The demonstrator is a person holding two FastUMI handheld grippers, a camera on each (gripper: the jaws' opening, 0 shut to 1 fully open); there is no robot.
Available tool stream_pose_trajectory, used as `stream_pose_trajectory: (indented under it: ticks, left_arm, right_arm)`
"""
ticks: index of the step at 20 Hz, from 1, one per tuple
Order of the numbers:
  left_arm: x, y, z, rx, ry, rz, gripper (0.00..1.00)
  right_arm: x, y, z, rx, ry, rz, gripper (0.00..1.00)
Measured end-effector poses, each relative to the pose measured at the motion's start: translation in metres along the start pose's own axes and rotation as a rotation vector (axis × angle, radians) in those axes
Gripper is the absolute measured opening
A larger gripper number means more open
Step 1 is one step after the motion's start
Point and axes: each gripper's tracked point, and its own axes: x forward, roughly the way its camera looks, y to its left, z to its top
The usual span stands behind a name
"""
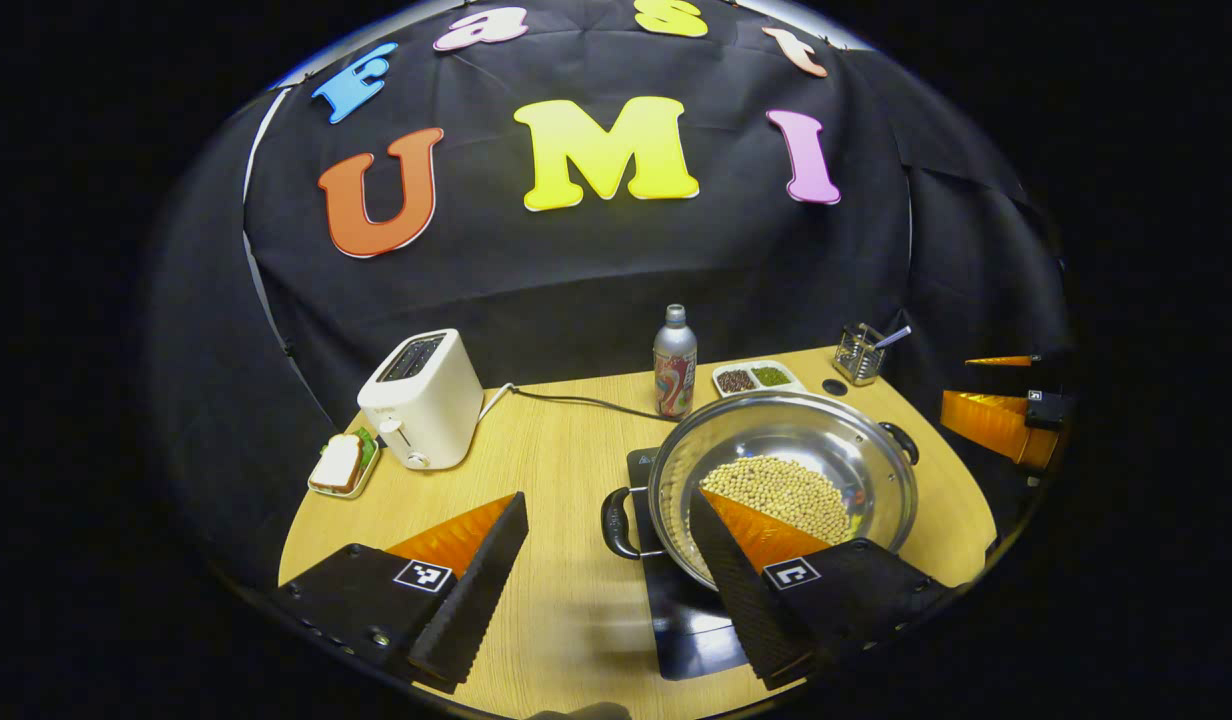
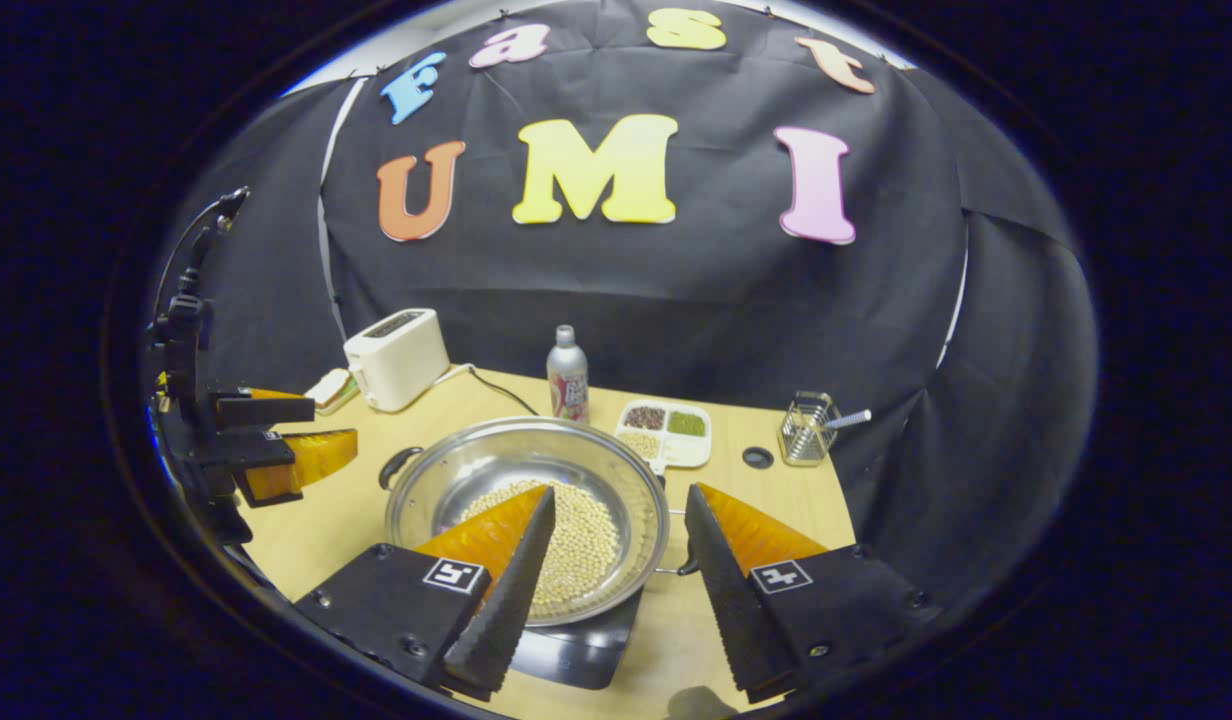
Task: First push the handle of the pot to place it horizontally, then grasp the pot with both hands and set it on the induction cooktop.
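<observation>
Pot [image 1: 786, 470] sits on the cooktop [image 1: 691, 630], handles out sideways, ahead of my left claw [image 1: 606, 590] and right claw [image 2: 616, 590]. Both claws are spread wide, holding nothing, one at each side, which I judge suits release after placing.

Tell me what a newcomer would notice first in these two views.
The steel pot with a heap of pale beans sits on the dark cooktop near the table's front. Both grippers are open on either side of it: the left gripper by the pot's left handle, the right gripper by the other handle. Behind stand a white toaster at left and a bottle in the middle.
</observation>
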Motion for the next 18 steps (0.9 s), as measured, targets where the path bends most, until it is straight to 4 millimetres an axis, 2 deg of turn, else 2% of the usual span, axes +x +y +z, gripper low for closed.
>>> stream_pose_trajectory:
  ticks: [4,5,7,11,14,18]
  left_arm:
    - [-0.034,0.003,0.036,-0.035,-0.078,-0.026,0.97]
    - [-0.043,0.002,0.048,-0.039,-0.102,-0.041,0.97]
    - [-0.067,0.007,0.072,-0.023,-0.166,-0.035,0.97]
    - [-0.116,0.023,0.117,-0.012,-0.288,-0.023,0.97]
    - [-0.154,0.032,0.139,-0.043,-0.357,-0.045,0.97]
    - [-0.2,0.066,0.155,-0.045,-0.449,0.013,0.96]
  right_arm:
    - [-0.036,0.027,0.047,-0.02,-0.112,0.015,0.84]
    - [-0.046,0.034,0.061,-0.018,-0.139,0.023,0.92]
    - [-0.067,0.043,0.088,-0.013,-0.206,0.028,0.99]
    - [-0.121,0.057,0.133,0.006,-0.334,0.034,1.0]
    - [-0.164,0.055,0.161,0.038,-0.426,0.012,1.0]
    - [-0.206,0.044,0.178,0.092,-0.494,-0.013,1.0]
